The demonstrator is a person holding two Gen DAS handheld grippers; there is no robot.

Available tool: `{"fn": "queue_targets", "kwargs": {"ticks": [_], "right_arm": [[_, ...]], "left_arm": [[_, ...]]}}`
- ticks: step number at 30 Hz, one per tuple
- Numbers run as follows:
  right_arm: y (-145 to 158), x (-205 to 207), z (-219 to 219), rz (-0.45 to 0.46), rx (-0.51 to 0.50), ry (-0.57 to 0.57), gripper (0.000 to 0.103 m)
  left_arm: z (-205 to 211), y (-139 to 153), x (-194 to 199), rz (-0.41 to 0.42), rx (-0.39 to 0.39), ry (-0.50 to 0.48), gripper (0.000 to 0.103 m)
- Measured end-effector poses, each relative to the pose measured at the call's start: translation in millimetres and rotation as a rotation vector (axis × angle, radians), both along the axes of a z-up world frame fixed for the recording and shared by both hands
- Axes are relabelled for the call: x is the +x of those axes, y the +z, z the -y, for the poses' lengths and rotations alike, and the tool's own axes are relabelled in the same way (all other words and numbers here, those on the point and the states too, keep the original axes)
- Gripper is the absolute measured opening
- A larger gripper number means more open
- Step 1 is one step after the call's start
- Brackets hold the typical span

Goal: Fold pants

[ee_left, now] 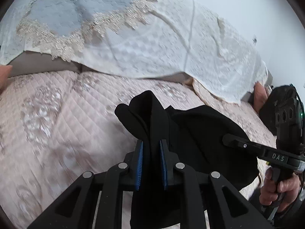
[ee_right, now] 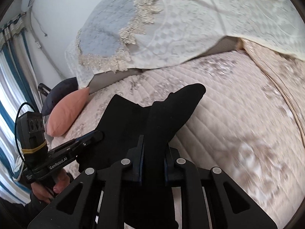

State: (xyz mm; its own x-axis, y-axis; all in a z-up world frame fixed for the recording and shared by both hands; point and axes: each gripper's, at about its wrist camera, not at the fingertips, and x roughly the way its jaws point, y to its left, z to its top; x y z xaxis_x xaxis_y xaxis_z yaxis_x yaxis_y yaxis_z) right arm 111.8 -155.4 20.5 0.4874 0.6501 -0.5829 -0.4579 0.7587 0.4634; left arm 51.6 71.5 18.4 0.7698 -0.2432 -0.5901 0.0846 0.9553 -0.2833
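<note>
Black pants (ee_left: 202, 133) hang bunched above a pink quilted bed cover (ee_left: 57, 118). My left gripper (ee_left: 151, 143) is shut on a thick fold of the pants, its blue pads pressing both sides of the cloth. The right gripper (ee_left: 226, 139) shows at the right of the left wrist view, its tip against the pants, with a hand (ee_left: 276, 189) on its handle. In the right wrist view my right gripper (ee_right: 154, 143) is shut on another fold of the pants (ee_right: 133, 118), which rises past its fingertips. The left gripper (ee_right: 97, 133) enters from the left, its tip at the cloth's edge.
A white lace-trimmed spread (ee_left: 152, 43) covers pillows at the head of the bed. A pink cushion (ee_right: 64, 112) lies by the bed's left edge, with striped curtains (ee_right: 11, 87) beyond. White wall (ee_left: 238, 0) stands behind.
</note>
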Motion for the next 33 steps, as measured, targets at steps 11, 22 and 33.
{"fn": "queue_targets", "kwargs": {"ticks": [11,22,33], "right_arm": [[-0.3,76.2,-53.3,0.035,0.039,0.061,0.015],[-71.1,126.0,-68.5,-0.113,-0.039,0.042,0.024],[-56.2,108.9,-45.3,-0.049,-0.149,-0.08,0.039]], "left_arm": [[-57.2,5.5,64.5,0.041,0.048,0.066,0.018],[-87.8,-59.0,102.3,-0.074,0.074,0.116,0.018],[-92.0,-68.2,82.0,-0.148,0.157,0.182,0.018]]}}
